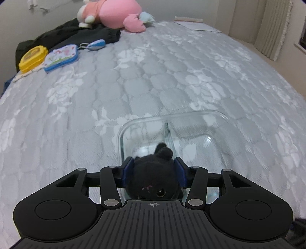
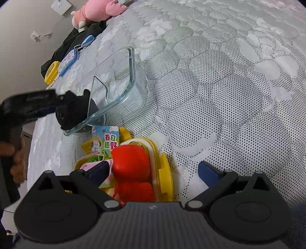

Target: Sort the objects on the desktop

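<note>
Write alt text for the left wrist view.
The left gripper holds a black plush toy between its fingers, over the near end of a clear, divided glass container on a grey floral quilt. A pink plush and small cases lie far back.

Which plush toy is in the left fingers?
The small black plush, clamped between the left gripper's blue pads at the glass container. The red plush sits in the yellow box; the pink plush lies far back.

Quilted mattress (image 1: pixel 153 76) under glass container (image 1: pixel 220 118), toys
</note>
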A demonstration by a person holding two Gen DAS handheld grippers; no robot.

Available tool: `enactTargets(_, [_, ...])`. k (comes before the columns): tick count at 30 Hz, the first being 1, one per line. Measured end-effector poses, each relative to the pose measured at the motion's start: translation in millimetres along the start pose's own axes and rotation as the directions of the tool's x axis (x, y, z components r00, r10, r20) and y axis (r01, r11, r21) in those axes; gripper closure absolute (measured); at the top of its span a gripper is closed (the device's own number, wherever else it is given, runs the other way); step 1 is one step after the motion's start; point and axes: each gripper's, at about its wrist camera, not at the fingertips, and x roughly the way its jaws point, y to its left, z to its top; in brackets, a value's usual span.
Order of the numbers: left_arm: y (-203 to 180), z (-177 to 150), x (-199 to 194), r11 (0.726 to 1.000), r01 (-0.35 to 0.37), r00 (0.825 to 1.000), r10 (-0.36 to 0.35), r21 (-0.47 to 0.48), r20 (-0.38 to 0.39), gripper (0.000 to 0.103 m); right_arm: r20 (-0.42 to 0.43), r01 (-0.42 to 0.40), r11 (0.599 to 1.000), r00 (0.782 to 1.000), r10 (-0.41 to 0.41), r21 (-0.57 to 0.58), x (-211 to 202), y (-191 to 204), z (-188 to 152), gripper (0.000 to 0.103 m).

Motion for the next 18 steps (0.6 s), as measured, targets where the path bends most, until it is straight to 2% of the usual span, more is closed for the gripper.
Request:
enactTargets(2, [-0.1,-7.2,-8.1,1.000,0.005,1.000,-0.005,0.022,0.018,0.052,0.037,-0.003,1.000,0.999,0.004,-0.012,-5.2,2.3,-0.5,0.005])
enactTargets(4, [-0.1,-11.9,-15.5,1.000,0.008,0.999,-0.009,0.029,0.032,0.052,0.115,-0.043,0.998,0.992,0.048,-0.052,-17.2,7.4,-1.4,0.005])
enactTargets(7, [0.5,-17.1,-22.8,1.000,0.015,0.999,-0.016,0.023,0.043,0.051,0.178,-0.122,0.986,0.974,0.140,-0.109,-36.7,14.2,-6.1,0.005])
enactTargets(10, [3.3,-22.0,-25.0,1.000,0.026,0.999,-0.027,0.014,0.047,0.051,0.111,-0.184,0.972,0.973,0.201,-0.145,-45.2,21.2,-14.4,0.004])
enactTargets(15, [9.3,-36.2,-13.5,0.996,0.072,0.997,-0.071,-0.058,0.017,0.051,0.012,-0.208,0.942,0.976,0.219,-0.264,-46.1,39.8,-39.9,0.004])
enactTargets(18, [8.2,-42.4,-8.5,0.997,0.062,0.997,-0.059,-0.056,0.052,0.053,-0.006,-0.200,0.928,0.978,0.209,-0.314,-42.5,48.4,-45.3,0.004])
